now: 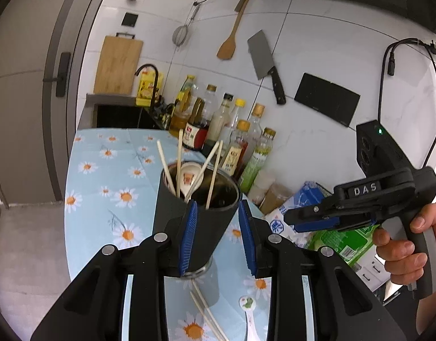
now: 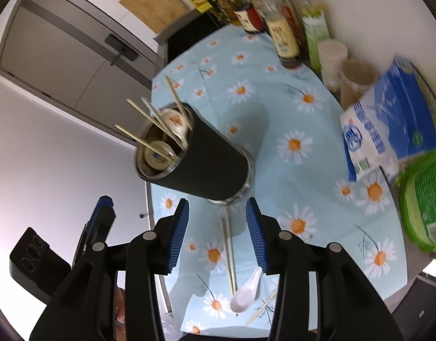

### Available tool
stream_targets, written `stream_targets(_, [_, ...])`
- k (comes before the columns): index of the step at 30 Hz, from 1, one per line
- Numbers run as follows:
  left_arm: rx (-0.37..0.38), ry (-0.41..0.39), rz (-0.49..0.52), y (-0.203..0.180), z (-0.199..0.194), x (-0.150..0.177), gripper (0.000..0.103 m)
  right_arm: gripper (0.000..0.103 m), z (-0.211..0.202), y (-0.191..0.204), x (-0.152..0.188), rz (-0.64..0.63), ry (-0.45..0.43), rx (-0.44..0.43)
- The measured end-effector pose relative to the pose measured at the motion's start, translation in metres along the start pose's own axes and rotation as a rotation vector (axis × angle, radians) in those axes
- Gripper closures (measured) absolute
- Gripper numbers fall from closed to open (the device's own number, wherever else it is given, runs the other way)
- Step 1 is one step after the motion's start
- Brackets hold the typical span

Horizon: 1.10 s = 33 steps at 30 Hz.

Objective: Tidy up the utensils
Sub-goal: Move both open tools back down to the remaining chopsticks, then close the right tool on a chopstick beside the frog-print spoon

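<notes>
A black cup [image 1: 201, 207] [image 2: 209, 159] stands on the daisy-print tablecloth [image 2: 303, 130] and holds several chopsticks [image 1: 178, 164] and a ceramic spoon [image 1: 188, 179]. My left gripper [image 1: 218, 238] is open, with the cup's lower half framed between its blue pads [image 1: 188, 236]; a gap shows at the right pad. My right gripper [image 2: 218, 236] is open and empty, pointing down at the cloth. Below it lie loose chopsticks [image 2: 229, 255] and a white spoon [image 2: 246, 292]. Each gripper also shows in the other's view: the right gripper [image 1: 291, 218] at the right, the left gripper [image 2: 100, 207] at the lower left.
Sauce and oil bottles [image 1: 232, 136] line the wall behind the cup. Two jars [image 2: 331, 56], a blue-and-white bag [image 2: 388, 130] and a green pack [image 2: 425, 199] crowd the right side. A sink with a black tap [image 1: 147, 71] is at the far end. A cleaver [image 1: 263, 56] hangs on the wall.
</notes>
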<state>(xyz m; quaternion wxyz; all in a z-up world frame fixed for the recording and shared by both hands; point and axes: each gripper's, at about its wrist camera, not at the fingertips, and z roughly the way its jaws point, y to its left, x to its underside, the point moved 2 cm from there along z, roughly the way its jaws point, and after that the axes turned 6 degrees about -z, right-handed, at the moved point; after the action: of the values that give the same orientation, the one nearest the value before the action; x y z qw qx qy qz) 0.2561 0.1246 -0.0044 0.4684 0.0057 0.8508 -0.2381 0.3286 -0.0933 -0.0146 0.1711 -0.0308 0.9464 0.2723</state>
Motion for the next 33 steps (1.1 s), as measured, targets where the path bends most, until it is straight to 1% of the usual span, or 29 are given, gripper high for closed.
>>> stream_targets(3, [-0.007,0.027,-0.014,0.003,0.001,0.009,0.074,0.06,0.012,-0.011,0.011,0.027,0.039,0.011])
stream_targets(12, [-0.023,0.148,-0.054,0.014,0.011,0.045,0.074,0.06,0.039,-0.038,0.042,0.109,0.17,0.061])
stream_targets(17, [-0.023,0.209,-0.085,0.021,0.016,0.066,0.074,0.06,0.051,-0.053,0.057,0.168,0.214,0.129])
stream_targets(22, [-0.021,0.262,-0.121,0.03,0.019,0.085,0.074,0.061,0.069,-0.067,0.074,0.221,0.278,0.192])
stream_targets(26, [-0.023,0.29,-0.141,0.04,0.018,0.093,0.074,0.07,0.082,-0.077,0.085,0.254,0.322,0.261])
stream_targets(27, [-0.021,0.294,-0.147,0.042,0.018,0.095,0.074,0.075,0.086,-0.079,0.088,0.243,0.326,0.315])
stream_targets(28, [-0.02,0.296,-0.151,0.044,0.017,0.095,0.074,0.077,0.087,-0.079,0.09,0.241,0.325,0.351])
stream_targets(29, [-0.018,0.298,-0.158,0.046,0.018,0.096,0.074,0.078,0.089,-0.079,0.091,0.248,0.324,0.359])
stream_targets(31, [-0.012,0.305,-0.178,0.052,0.019,0.099,0.074,0.078,0.093,-0.079,0.094,0.278,0.34,0.346])
stream_targets(33, [-0.006,0.314,-0.195,0.056,0.02,0.101,0.074,0.078,0.096,-0.077,0.096,0.278,0.341,0.361])
